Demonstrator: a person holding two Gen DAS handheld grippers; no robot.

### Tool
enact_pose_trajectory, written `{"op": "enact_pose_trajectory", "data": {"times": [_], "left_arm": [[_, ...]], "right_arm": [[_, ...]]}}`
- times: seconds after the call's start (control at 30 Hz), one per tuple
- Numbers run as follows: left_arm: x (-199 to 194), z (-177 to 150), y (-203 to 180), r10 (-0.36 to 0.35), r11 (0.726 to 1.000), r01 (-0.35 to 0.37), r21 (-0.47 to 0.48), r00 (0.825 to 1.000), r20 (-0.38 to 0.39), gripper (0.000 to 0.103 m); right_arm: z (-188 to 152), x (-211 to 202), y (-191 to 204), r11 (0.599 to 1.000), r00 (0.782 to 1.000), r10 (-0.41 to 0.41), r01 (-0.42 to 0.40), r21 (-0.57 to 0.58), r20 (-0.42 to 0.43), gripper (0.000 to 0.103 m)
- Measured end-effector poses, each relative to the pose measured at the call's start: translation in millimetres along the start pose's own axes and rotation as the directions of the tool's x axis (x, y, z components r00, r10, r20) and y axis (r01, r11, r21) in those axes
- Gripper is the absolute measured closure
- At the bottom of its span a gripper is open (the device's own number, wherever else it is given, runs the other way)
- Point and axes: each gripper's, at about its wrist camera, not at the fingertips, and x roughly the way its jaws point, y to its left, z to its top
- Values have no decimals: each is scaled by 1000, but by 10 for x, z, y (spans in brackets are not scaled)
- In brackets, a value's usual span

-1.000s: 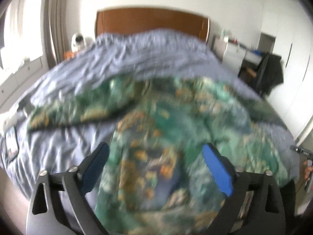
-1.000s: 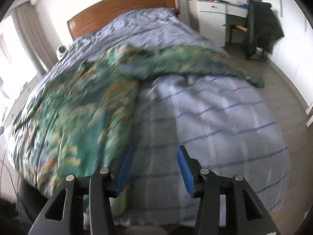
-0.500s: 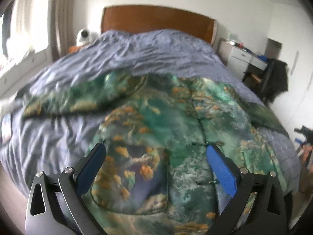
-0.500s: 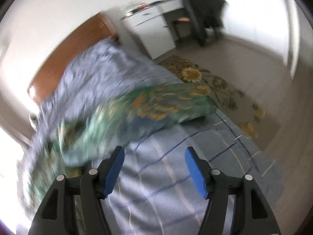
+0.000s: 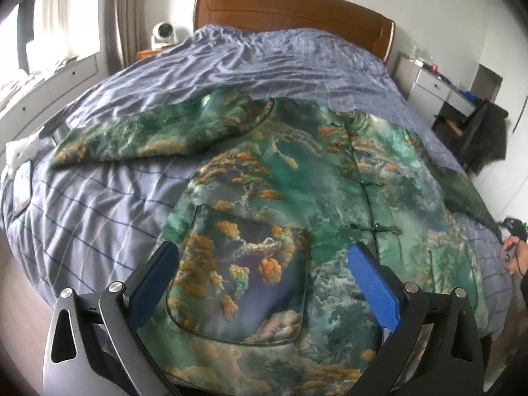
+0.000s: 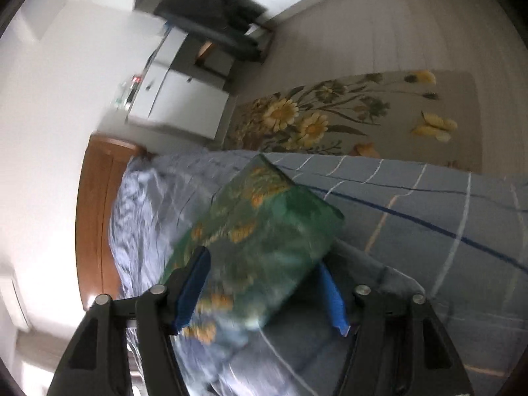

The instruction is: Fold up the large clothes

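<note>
A large green jacket [image 5: 297, 204] with orange cloud print lies spread face up on the bed, one sleeve [image 5: 148, 135] stretched to the left, the other running to the right edge. My left gripper [image 5: 264, 264] is open and empty, hovering over the jacket's lower hem and pocket. My right gripper [image 6: 264, 280] is open, its jaws on either side of the end of the right sleeve [image 6: 264, 227], which lies on the blue checked cover. The right gripper also shows small at the far right of the left wrist view [image 5: 510, 241].
The bed [image 5: 99, 198] has a blue checked cover and a wooden headboard [image 5: 290, 10]. A white camera [image 5: 163, 33] stands on the nightstand. A white dresser [image 6: 178, 92], a chair with dark clothing [image 6: 211, 10] and a flowered rug [image 6: 346, 112] lie beside the bed.
My right gripper has swung out to the right side of the bed and come down around the sleeve end. My left gripper has steadied over the hem, still open.
</note>
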Motion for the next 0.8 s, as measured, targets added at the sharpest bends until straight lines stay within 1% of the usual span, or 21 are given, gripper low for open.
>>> {"op": "enact_pose_trajectory", "data": {"times": [0.03,0.07,0.1,0.13,0.17,0.2,0.23,0.3,0.33,0.4,0.5,0.57,0.67,0.73,0.8], "left_arm": [[4,-8,2,0,1000,0,-4,1000,-2,1],[8,-18,2,1,1000,-1,-6,1000,-1,1],[13,-25,3,4,1000,-4,-6,1000,0,1],[25,-37,0,8,1000,-8,-5,1000,0,1],[51,-50,-5,9,1000,-9,-5,1000,-2,1],[85,-58,-12,5,1000,-5,-6,1000,-8,1],[130,-60,-21,-2,1000,2,-6,1000,-17,1],[205,-53,-63,-13,1000,13,1,999,-40,1],[205,-47,-81,-16,1000,16,6,999,-39,1],[141,-41,-110,-15,1000,15,27,1000,-13,1],[94,-62,-97,6,999,-6,44,1000,7,1],[117,-84,-52,4,1000,-4,25,1000,-3,1],[188,-121,24,-13,1000,13,-26,999,-30,1],[208,-139,48,-28,998,26,-48,999,-40,1],[186,-157,55,-39,998,38,-51,999,-34,1]], "right_arm": [[21,21,38,1000,1000,-5,5,-15,-4,94],[17,-20,143,997,1000,-18,19,-69,8,94],[-8,-151,286,988,999,-15,23,-150,50,94],[-24,-266,359,979,997,7,8,-205,75,94],[-70,-442,465,956,992,60,-26,-292,109,94],[-98,-545,485,938,989,65,-16,-345,132,94],[-108,-565,450,933,990,34,18,-359,137,94],[-112,-427,269,930,993,-88,113,-351,84,94],[-141,-389,219,926,990,-121,140,-350,75,94],[-185,-388,226,917,987,-130,156,-367,94,94],[-305,-531,445,889,981,-109,167,-426,158,94],[-400,-676,727,848,979,-61,154,-506,196,94],[-669,-921,1233,740,975,37,121,-662,219,94],[-884,-1045,1545,664,975,103,81,-744,198,94],[-1195,-1124,1893,572,977,158,30,-820,146,94]]}}
